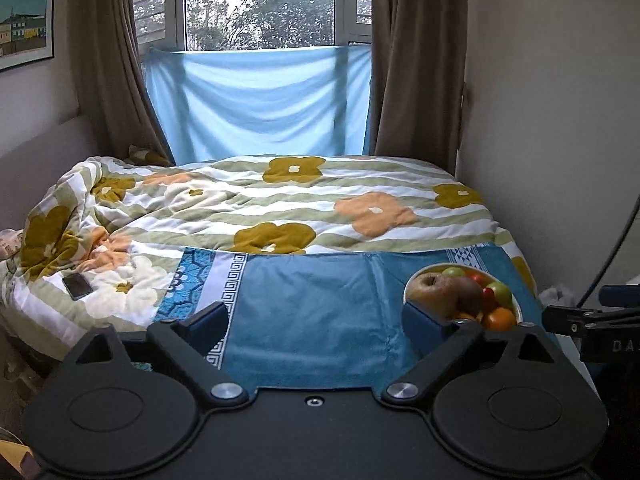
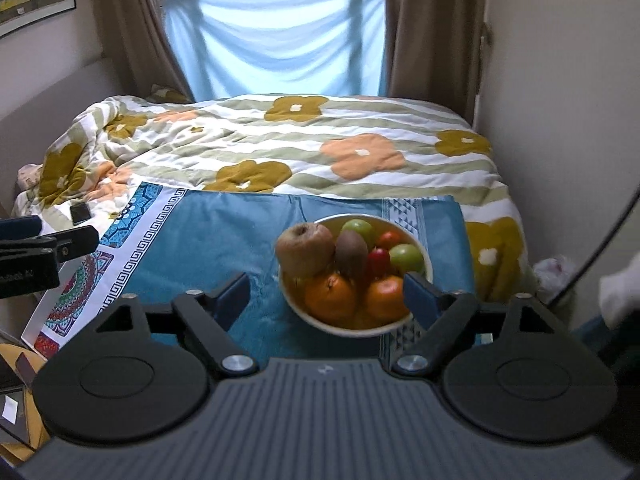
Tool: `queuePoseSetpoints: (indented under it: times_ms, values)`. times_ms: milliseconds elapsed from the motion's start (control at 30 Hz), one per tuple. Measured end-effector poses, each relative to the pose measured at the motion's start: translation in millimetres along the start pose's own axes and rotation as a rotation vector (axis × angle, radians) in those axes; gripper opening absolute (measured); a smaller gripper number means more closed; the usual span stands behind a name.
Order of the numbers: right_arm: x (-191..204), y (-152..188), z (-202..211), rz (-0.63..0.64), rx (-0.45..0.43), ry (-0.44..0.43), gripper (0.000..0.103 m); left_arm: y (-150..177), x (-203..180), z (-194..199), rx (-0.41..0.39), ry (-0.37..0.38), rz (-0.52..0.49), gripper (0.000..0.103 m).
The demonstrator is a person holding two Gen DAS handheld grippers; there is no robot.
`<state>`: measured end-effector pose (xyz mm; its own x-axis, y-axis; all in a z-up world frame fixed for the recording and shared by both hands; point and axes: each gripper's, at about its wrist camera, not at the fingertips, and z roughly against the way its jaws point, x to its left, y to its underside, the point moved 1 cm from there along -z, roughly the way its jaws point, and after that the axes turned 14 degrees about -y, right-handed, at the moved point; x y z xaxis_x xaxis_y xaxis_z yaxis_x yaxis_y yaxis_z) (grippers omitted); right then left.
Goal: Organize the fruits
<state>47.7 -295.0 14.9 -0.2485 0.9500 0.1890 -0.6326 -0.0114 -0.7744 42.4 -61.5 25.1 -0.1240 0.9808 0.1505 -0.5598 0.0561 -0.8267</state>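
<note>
Left wrist view: the left tongs (image 1: 318,330) stand spread wide with nothing between their blue pads, hovering over a blue cloth (image 1: 312,312) laid on the bed (image 1: 280,200). The white bowl (image 1: 408,286) of fruit sits at about 3 o'clock from the gap between the pads, its near side hidden behind the right-hand pad. A large brownish apple (image 1: 434,294) lies at the bowl's left, stem dimple up. An orange (image 1: 500,318) shows at the near right rim. A dark phone (image 1: 77,286) lies on the floral duvet at 9 o'clock. The other tool's black body pokes in at the right edge.

Right wrist view: the right tongs (image 2: 326,294) are likewise spread wide and grip nothing; the bowl (image 2: 420,248) sits near 1 o'clock from the gap between the pads, its rim running behind the right-hand pad. Only here does the whole pile show: the brownish apple (image 2: 306,250) at 10 o'clock in the bowl, a kiwi (image 2: 351,254) standing nearly upright in the centre, its long axis running toward 12 o'clock, two green apples (image 2: 407,258) at the far side, a small red fruit (image 2: 378,260) between them, and two oranges (image 2: 330,298) at the near rim. The phone (image 2: 80,212) lies at 10 o'clock.
</note>
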Motion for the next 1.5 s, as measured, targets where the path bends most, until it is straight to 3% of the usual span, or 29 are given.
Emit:
queuePoseSetpoints:
  times_ms: [367,1500]
  values:
    - [24,28,7,-0.05,0.015,0.035,0.103,28,22,8,0.037,-0.012,0.005,0.103]
    - [34,27,0,-0.085,0.022,0.062,0.103,25,36,2,0.018,-0.028,-0.002,0.103]
